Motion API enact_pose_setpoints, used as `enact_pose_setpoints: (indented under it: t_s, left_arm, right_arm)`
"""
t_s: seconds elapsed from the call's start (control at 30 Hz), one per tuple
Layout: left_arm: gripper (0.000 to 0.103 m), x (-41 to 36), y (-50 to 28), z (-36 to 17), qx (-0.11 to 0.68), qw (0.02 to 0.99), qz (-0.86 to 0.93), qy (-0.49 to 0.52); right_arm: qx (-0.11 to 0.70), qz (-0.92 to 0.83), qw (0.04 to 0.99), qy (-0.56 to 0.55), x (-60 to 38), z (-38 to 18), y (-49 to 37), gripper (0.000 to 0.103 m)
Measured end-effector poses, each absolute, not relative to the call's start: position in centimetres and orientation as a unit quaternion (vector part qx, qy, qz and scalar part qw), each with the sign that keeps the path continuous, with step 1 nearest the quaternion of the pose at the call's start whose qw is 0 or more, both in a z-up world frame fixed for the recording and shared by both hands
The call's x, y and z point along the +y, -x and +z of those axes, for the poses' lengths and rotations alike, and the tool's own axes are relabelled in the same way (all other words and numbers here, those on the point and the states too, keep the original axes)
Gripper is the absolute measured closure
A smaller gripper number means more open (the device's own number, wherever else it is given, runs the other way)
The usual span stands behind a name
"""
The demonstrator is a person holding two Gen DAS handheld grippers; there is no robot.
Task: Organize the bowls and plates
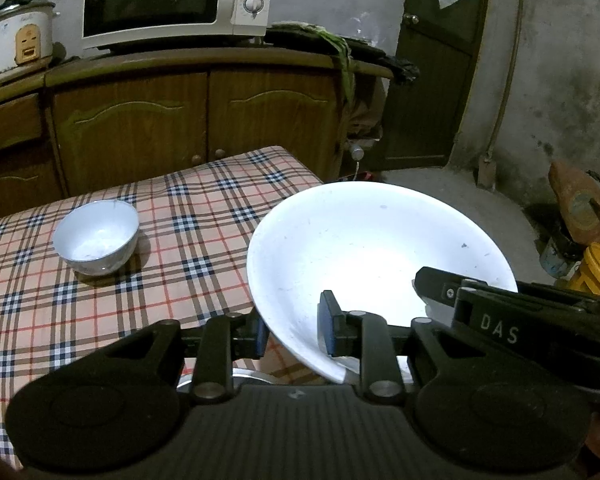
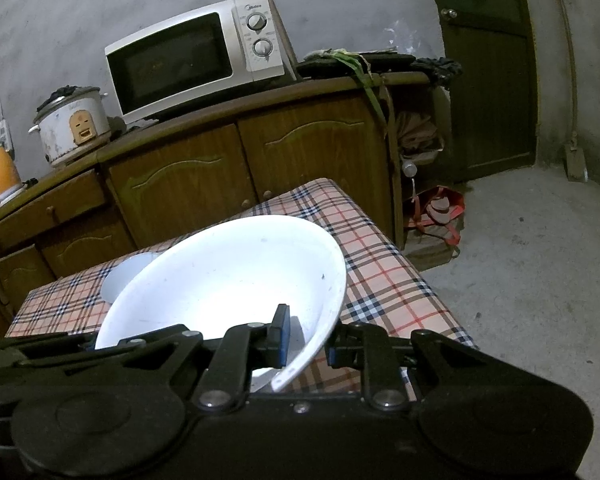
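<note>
A large white plate [image 1: 364,256] is held tilted above the right end of the checked table [image 1: 140,280]. My left gripper [image 1: 292,332] is shut on its near-left rim. My right gripper [image 2: 306,342] is shut on its near-right rim, and the plate [image 2: 228,276] fills the middle of the right wrist view. The right gripper's body also shows in the left wrist view [image 1: 500,312] at the plate's right edge. A small white bowl [image 1: 96,236] stands upright on the table to the left; in the right wrist view it [image 2: 128,276] is partly hidden behind the plate.
A wooden cabinet [image 1: 196,120] stands behind the table with a microwave [image 1: 172,0] and a rice cooker [image 1: 16,40] on it. A dark door [image 2: 488,80] is at the right. Concrete floor [image 2: 520,280] lies right of the table. A shiny metal rim [image 1: 236,378] shows under the left gripper.
</note>
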State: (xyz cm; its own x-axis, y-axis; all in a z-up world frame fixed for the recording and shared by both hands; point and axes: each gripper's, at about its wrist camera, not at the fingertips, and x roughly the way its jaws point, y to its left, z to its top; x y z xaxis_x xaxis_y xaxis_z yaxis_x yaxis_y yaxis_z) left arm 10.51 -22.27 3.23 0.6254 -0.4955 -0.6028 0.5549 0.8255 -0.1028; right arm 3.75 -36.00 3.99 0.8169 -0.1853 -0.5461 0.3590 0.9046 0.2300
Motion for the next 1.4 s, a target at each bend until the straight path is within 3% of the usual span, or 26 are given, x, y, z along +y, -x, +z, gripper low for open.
enact_pose_setpoints:
  t_s: [1.4]
  left_arm:
    - [0.078, -21.4, -10.23, 3.74, 0.317, 0.903, -0.289, -0.041]
  right_arm:
    - [0.264, -0.14, 0.942, -0.154, -35.1, 4.18, -3.49, 0.079]
